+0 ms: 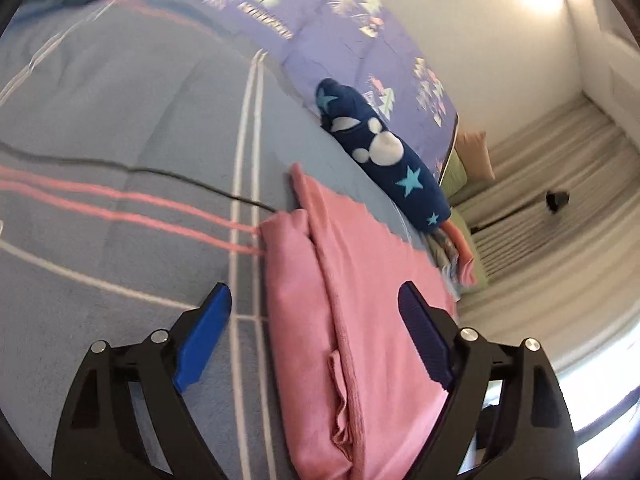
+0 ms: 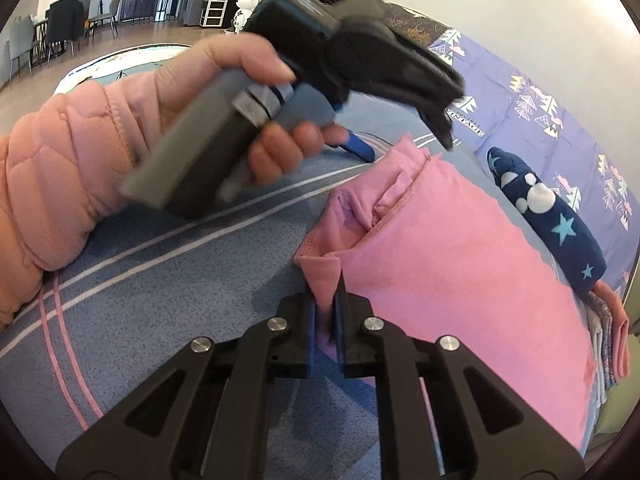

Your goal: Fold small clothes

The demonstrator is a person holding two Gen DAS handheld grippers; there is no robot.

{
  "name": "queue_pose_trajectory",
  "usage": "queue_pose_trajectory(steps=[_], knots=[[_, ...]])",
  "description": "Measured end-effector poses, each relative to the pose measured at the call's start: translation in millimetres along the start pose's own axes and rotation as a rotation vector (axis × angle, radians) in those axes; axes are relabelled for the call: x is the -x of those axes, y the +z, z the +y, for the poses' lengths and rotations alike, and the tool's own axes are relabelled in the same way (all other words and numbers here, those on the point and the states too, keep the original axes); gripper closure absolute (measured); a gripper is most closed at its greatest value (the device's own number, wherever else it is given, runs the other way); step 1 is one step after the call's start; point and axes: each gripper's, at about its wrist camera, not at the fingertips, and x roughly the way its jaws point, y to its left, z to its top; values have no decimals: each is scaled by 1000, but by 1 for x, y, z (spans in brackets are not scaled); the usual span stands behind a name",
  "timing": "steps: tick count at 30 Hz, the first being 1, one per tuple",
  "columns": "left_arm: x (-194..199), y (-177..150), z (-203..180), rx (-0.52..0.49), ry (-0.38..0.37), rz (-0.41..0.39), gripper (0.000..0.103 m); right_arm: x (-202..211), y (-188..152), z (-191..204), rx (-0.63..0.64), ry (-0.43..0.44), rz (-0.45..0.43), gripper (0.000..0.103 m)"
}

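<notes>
A pink garment (image 1: 352, 320) lies partly folded on the blue striped bed cover (image 1: 120, 120); it also shows in the right wrist view (image 2: 460, 248). My left gripper (image 1: 314, 300) is open, its blue fingers (image 1: 208, 332) straddling the garment's near end just above it. My right gripper (image 2: 326, 300) is shut on a corner of the pink garment. In the right wrist view a hand in a pink sleeve holds the left gripper (image 2: 404, 148) above the garment's far end.
A folded navy garment with stars and white shapes (image 1: 384, 148) lies beyond the pink one, also in the right wrist view (image 2: 548, 216). A stack of folded clothes (image 2: 608, 336) sits at the bed edge. A purple patterned quilt (image 1: 320, 20) lies behind. A black cable (image 1: 120, 168) crosses the cover.
</notes>
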Motion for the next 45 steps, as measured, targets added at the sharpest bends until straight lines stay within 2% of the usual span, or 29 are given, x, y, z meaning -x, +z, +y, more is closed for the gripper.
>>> queue_pose_trajectory(steps=[1, 2, 3, 4, 5, 6, 8, 11, 14, 18, 20, 27, 28, 30, 33, 34, 35, 36, 39, 43, 45], knots=[[-6, -1, -6, -32, 5, 12, 18, 1, 0, 0, 0, -3, -5, 92], [-8, -2, -8, -43, 12, 16, 18, 3, 0, 0, -1, -6, -11, 85], [-12, -2, -11, -61, 27, 10, 22, 6, 0, -1, -10, -6, -17, 78], [-14, -3, -13, -75, 35, 9, 28, 8, 0, -2, -18, -17, -24, 62], [-17, -3, -14, -80, 44, 10, 41, 11, -1, -3, -28, -37, -31, 47], [-18, -3, -13, -73, 62, 6, 57, 14, -1, -5, -43, -55, -37, 42], [-19, -1, -7, -32, 87, -13, 68, 13, -3, -8, -72, -33, -4, 37], [-17, 1, 1, 2, 48, -18, 70, 4, -5, -14, -114, 10, 47, 37], [-21, -1, -4, -23, 21, 11, 70, 1, -3, -19, -142, 22, 59, 37], [-23, -5, -11, -64, 8, 24, 51, -3, 1, -18, -137, 1, 62, 37], [-24, -5, -13, -73, 5, 25, 48, -4, 3, -17, -132, -12, 62, 38], [-30, 1, -12, -71, 16, 10, 48, -12, 9, -15, -130, -52, 67, 40], [-31, 1, -11, -74, 20, 4, 48, -13, 10, -13, -127, -57, 67, 46], [-32, 3, -9, -74, 35, 3, 59, -16, 14, -6, -102, -79, 67, 56], [-31, 7, 4, -26, 29, 15, 82, -19, 19, 8, -43, -129, 66, 79], [-31, 8, 8, -9, 16, 20, 84, -20, 20, 10, -33, -147, 66, 89], [-31, 9, 9, -5, 14, 23, 88, -20, 20, 11, -32, -169, 67, 94], [-32, 8, 7, -14, 18, 30, 92, -19, 20, 9, -40, -170, 63, 95], [-32, 7, -10, -80, 74, 35, 93, -11, 18, -4, -105, -152, 40, 96], [-25, 17, -25, -70, 37, 32, 93, 1, 16, -21, -187, -131, 5, 96], [-22, 21, -38, -98, 47, 31, 93, 8, 16, -27, -215, -131, -18, 96]])
